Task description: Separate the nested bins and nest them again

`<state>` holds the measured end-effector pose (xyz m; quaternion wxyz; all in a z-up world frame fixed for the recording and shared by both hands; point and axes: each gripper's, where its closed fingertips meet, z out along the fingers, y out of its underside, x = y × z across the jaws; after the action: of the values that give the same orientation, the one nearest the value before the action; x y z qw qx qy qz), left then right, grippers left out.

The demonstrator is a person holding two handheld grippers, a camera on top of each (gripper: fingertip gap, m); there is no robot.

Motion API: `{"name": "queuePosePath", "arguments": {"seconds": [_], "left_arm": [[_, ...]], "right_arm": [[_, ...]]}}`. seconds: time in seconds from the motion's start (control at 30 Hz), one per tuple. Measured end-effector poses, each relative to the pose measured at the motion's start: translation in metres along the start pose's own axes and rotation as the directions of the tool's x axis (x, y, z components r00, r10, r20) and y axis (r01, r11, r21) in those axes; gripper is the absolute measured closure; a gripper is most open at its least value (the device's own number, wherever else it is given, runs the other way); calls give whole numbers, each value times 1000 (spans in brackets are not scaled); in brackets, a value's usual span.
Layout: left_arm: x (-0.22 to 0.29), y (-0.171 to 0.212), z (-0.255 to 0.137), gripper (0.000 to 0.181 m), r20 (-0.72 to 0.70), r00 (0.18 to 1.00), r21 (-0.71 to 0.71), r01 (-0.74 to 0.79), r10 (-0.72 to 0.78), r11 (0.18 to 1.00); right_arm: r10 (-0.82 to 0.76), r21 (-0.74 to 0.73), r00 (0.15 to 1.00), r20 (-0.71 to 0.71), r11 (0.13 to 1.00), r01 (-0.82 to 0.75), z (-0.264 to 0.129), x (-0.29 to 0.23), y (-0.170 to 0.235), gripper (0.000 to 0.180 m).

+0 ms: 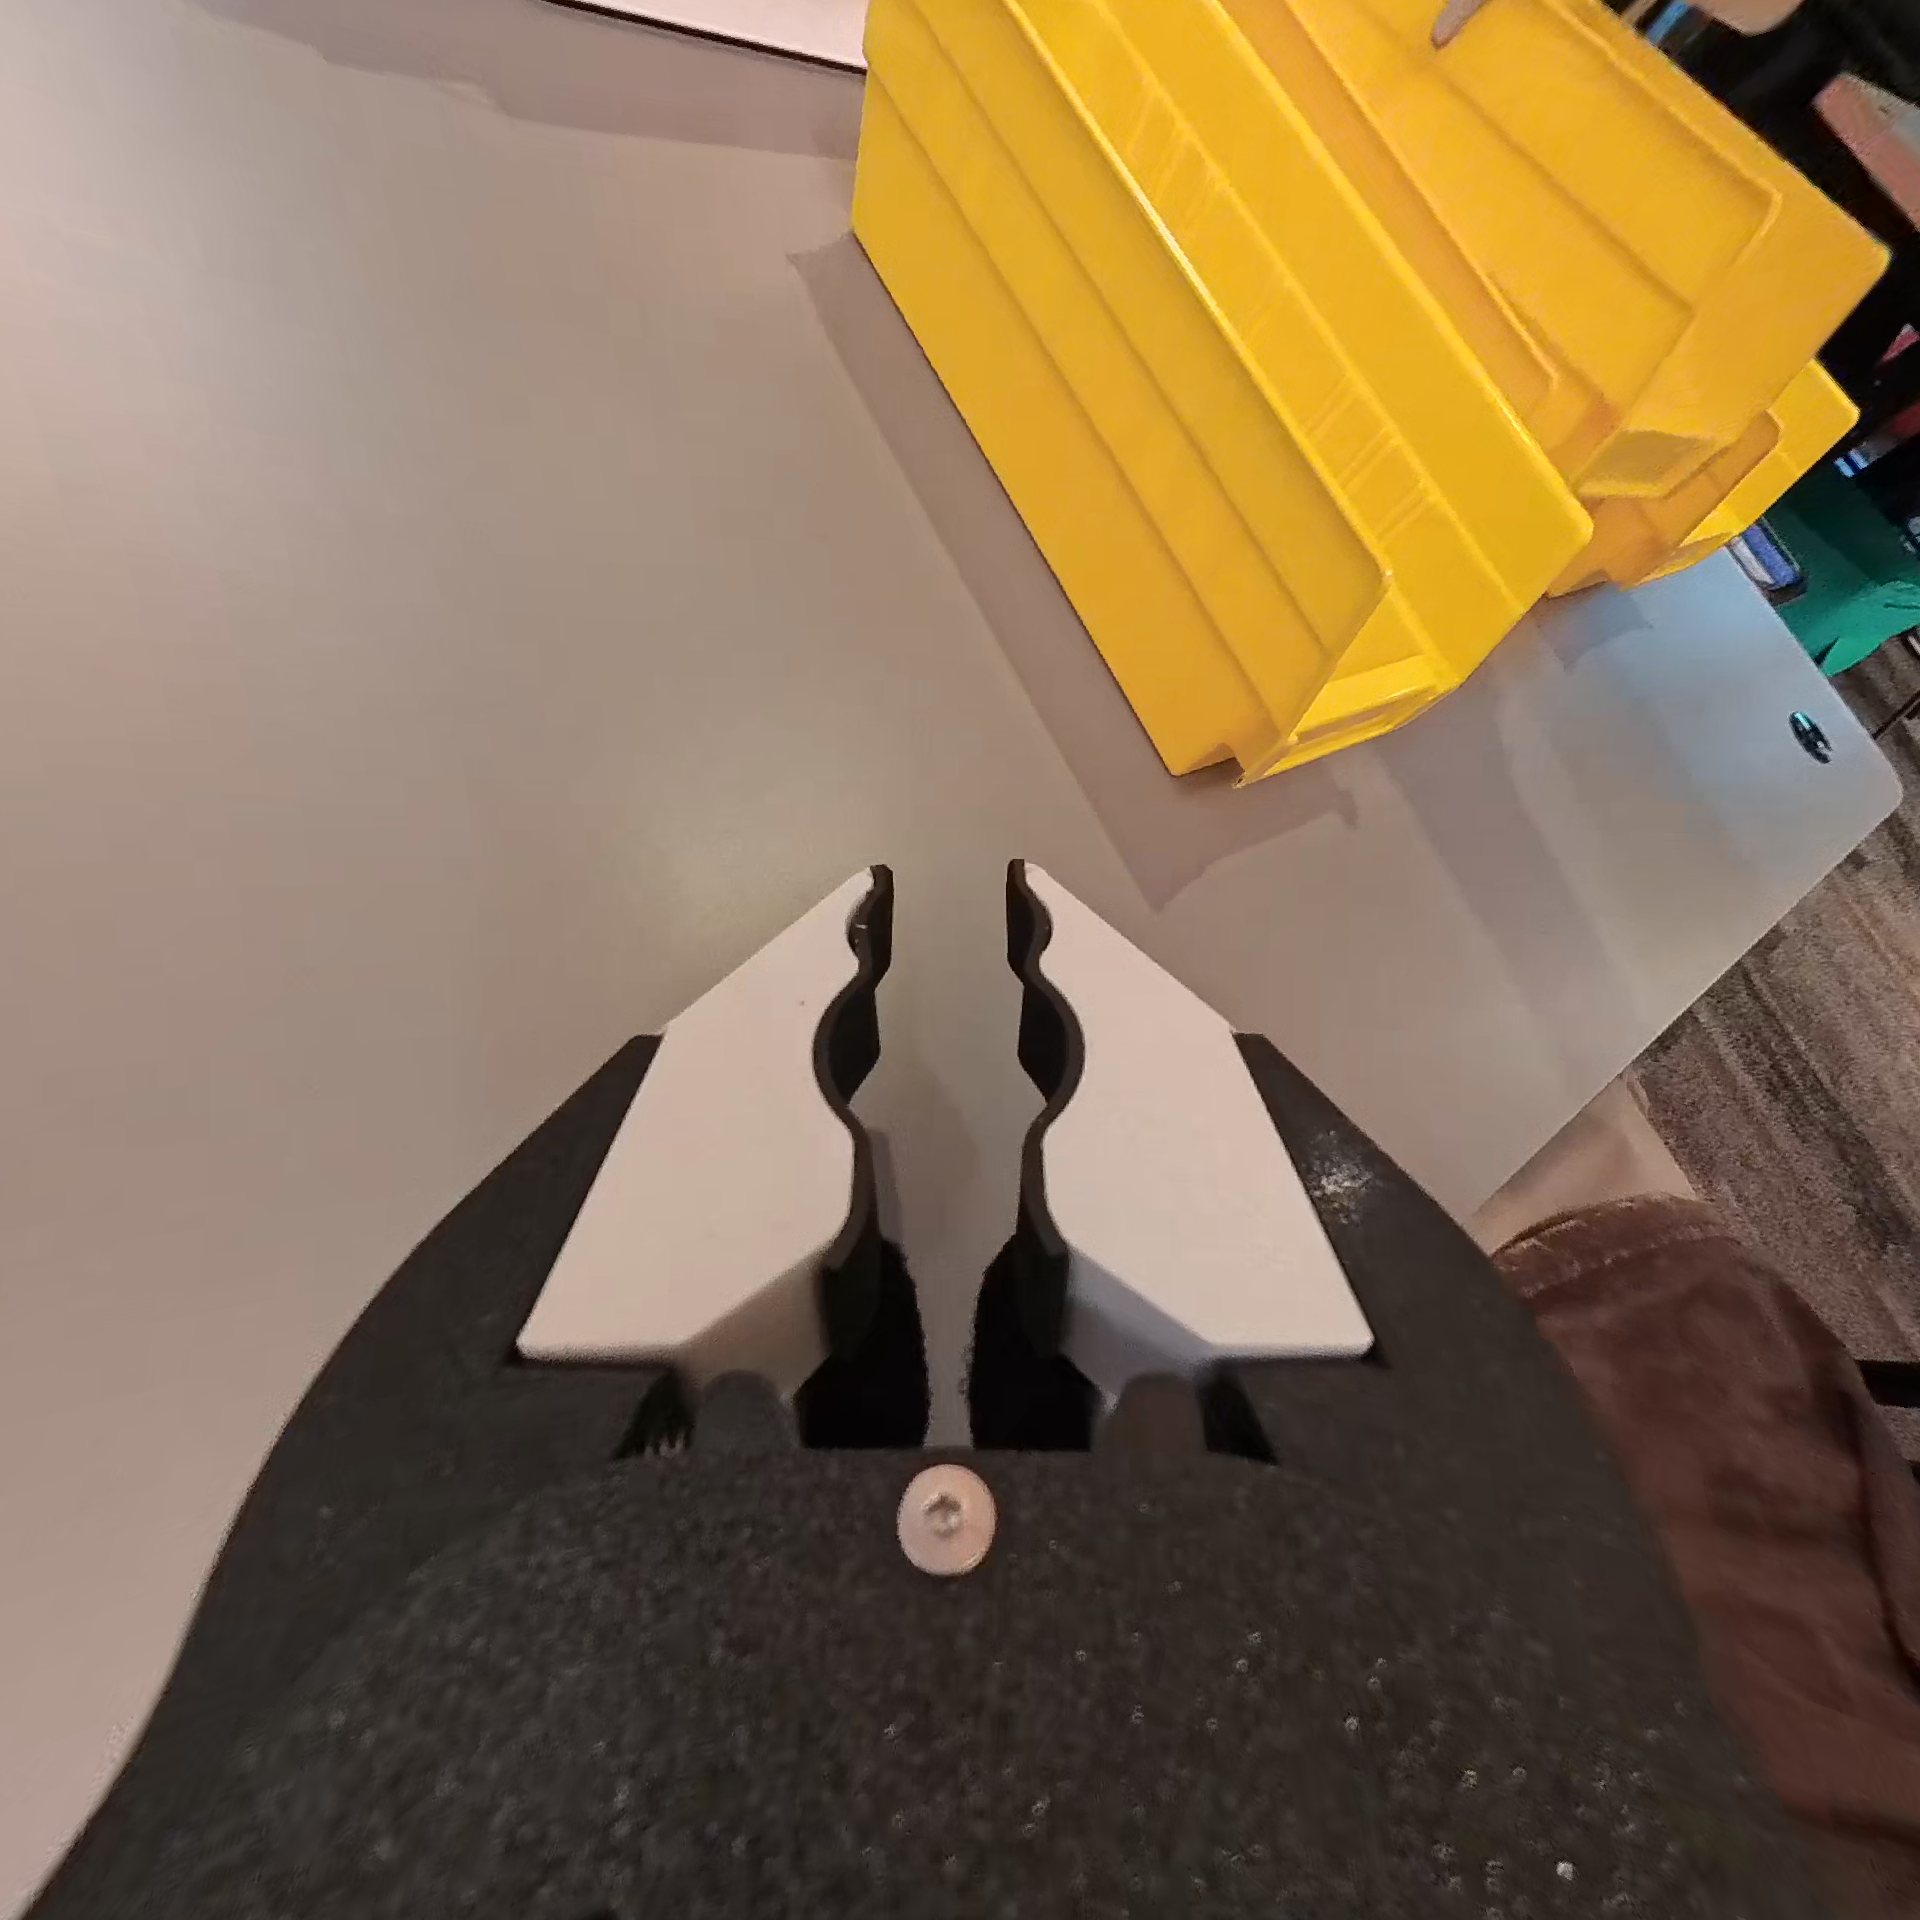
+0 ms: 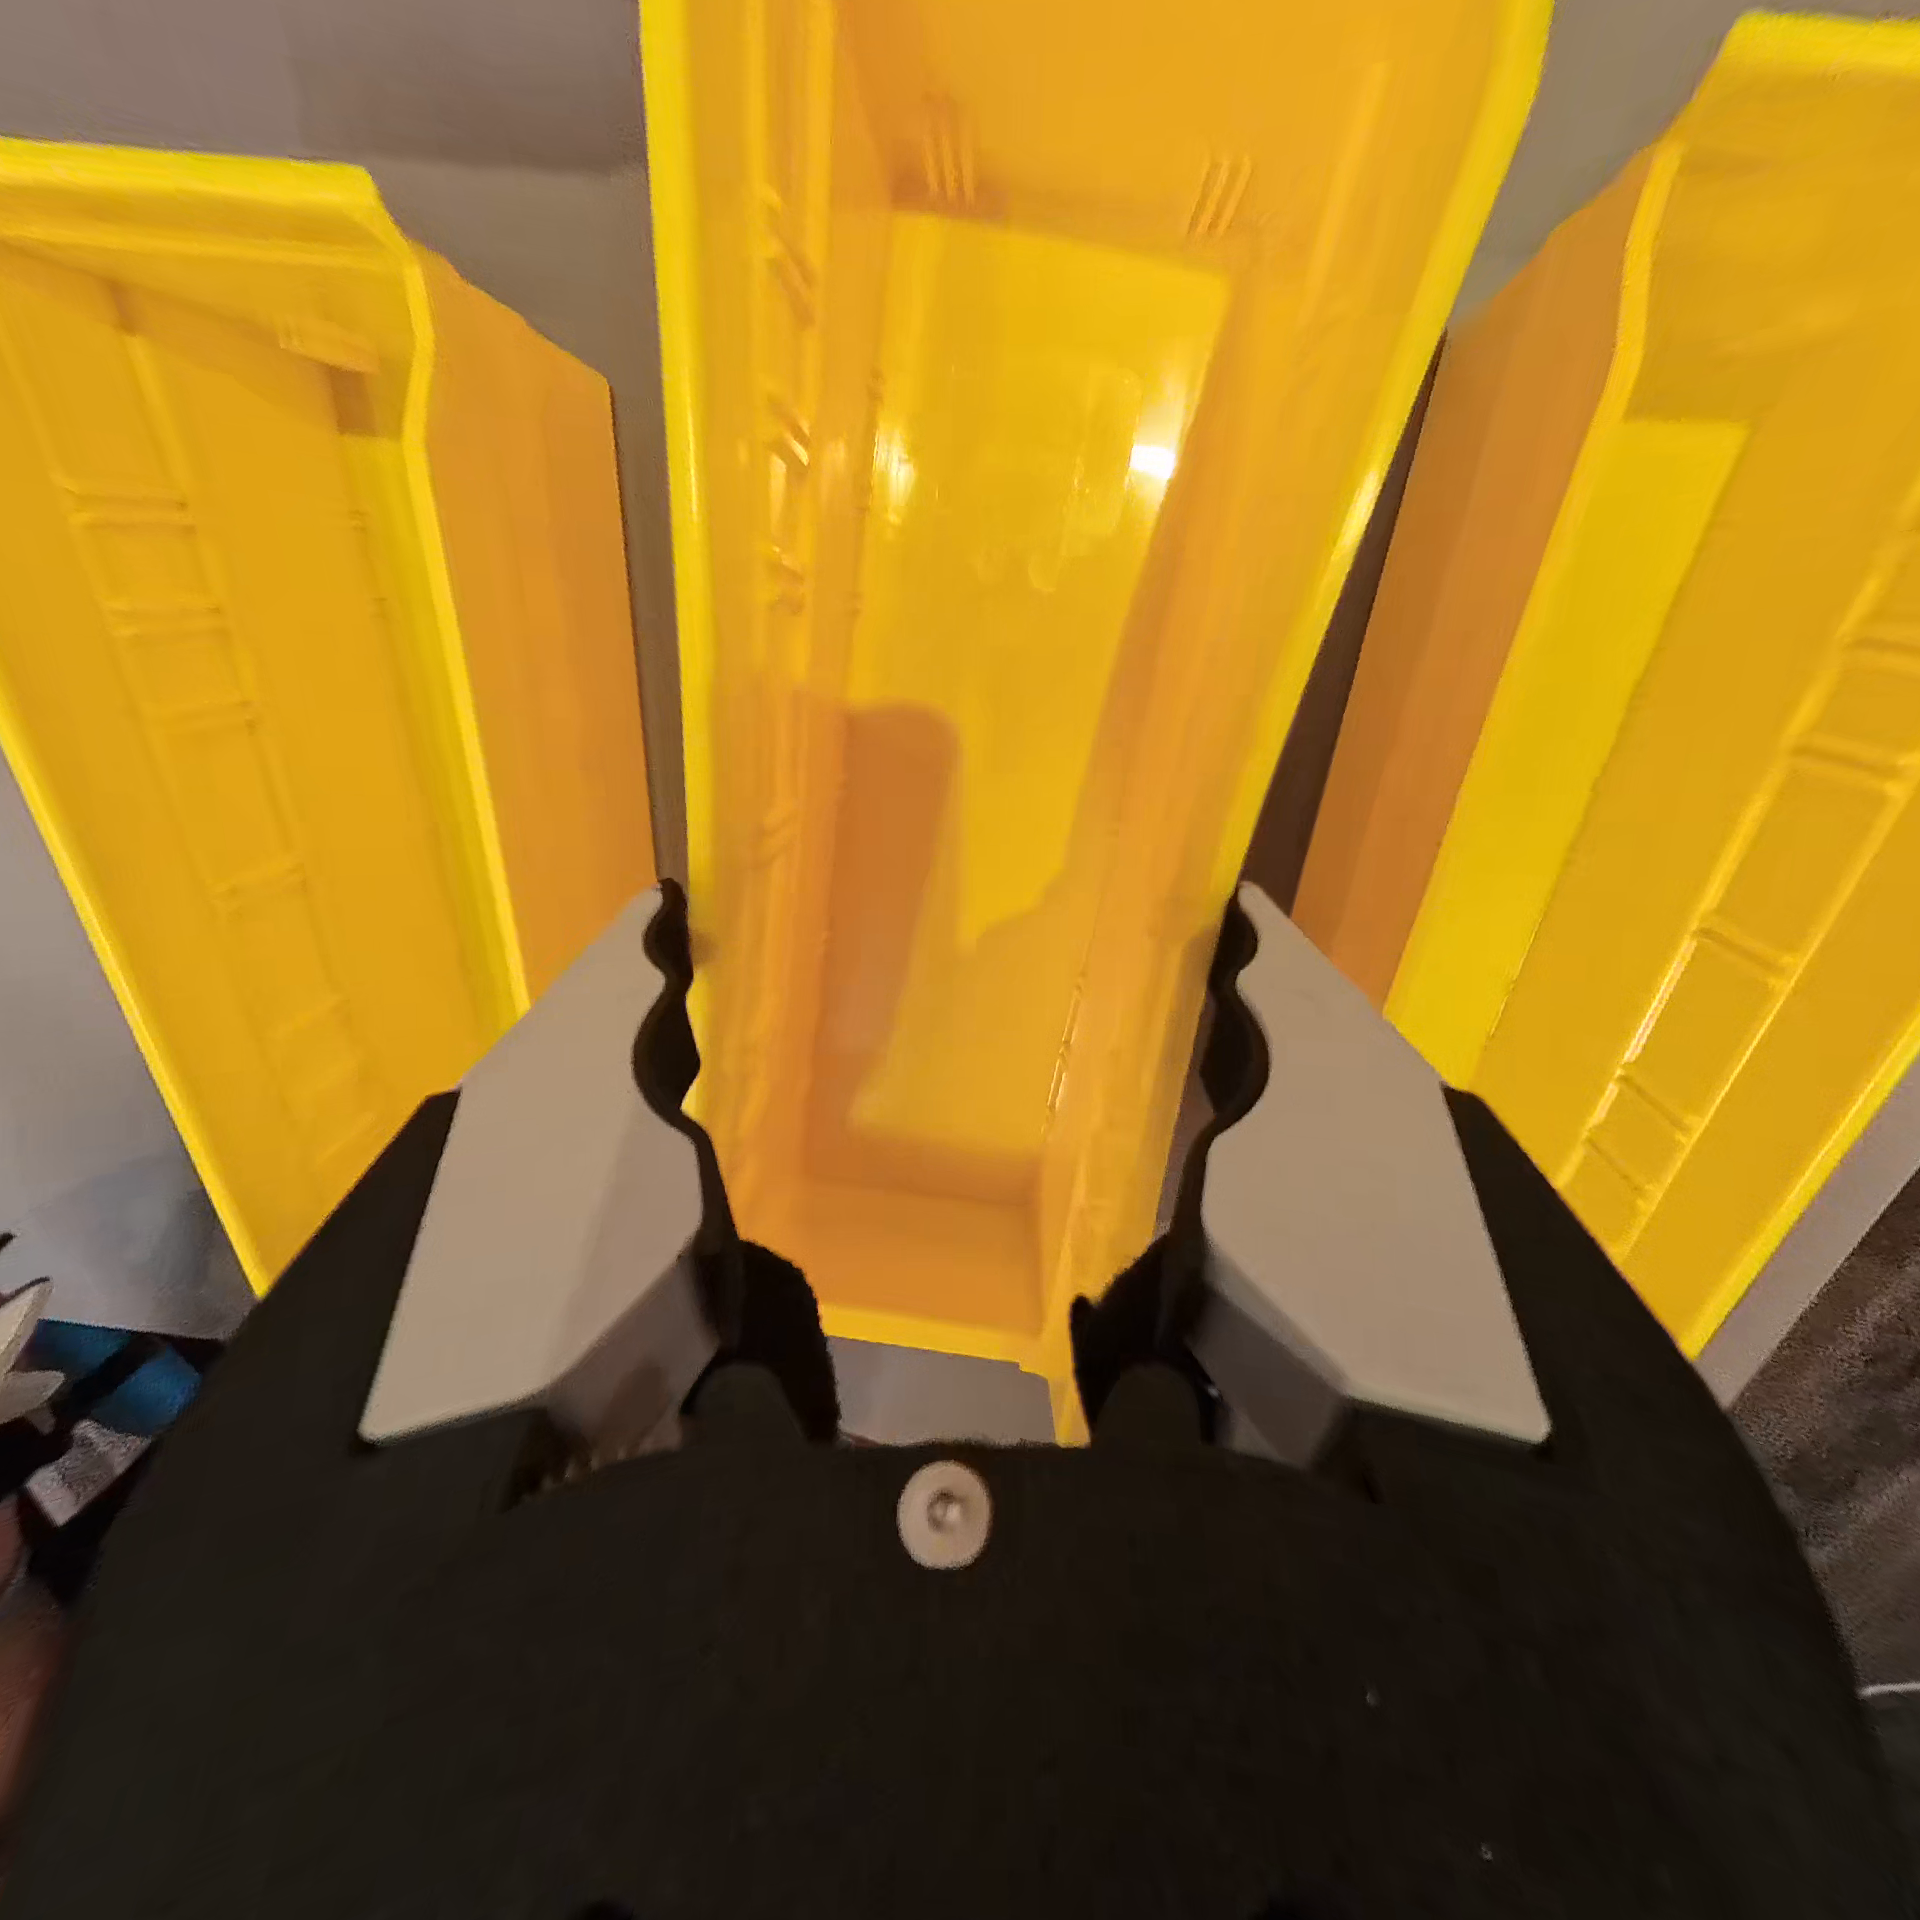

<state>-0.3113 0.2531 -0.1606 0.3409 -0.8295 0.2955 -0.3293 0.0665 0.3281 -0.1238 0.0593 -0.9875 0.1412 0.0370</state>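
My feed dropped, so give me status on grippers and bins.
Left gripper open, empty, over table. Right gripper open astride middle bin. Bins either side. Nothing blocking.

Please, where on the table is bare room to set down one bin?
The bare grey tabletop left of the yellow plastic bins, ahead of the left gripper, is free. Around the right gripper it is crowded: three bins, narrow gaps.

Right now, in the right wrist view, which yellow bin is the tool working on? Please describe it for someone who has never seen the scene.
On the pale table, three yellow bins stand side by side. It is the middle bin, between the left bin and the right bin. Only this one sits between the fingers of the right tool, which straddle its walls.
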Motion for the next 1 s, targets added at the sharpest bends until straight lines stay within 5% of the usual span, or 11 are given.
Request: {"name": "queuePosePath", "arguments": {"seconds": [0.33,1.0], "left_arm": [[7,0,4,162,-8,1000,-9,-9,9,1000],[2,4,3,162,6,1000,-26,-9,10,1000]], "right_arm": [[13,158,1000,6,987,-14,-25,4,-7,82],[-10,162,1000,-15,987,12,4,2,-13,67]]}}
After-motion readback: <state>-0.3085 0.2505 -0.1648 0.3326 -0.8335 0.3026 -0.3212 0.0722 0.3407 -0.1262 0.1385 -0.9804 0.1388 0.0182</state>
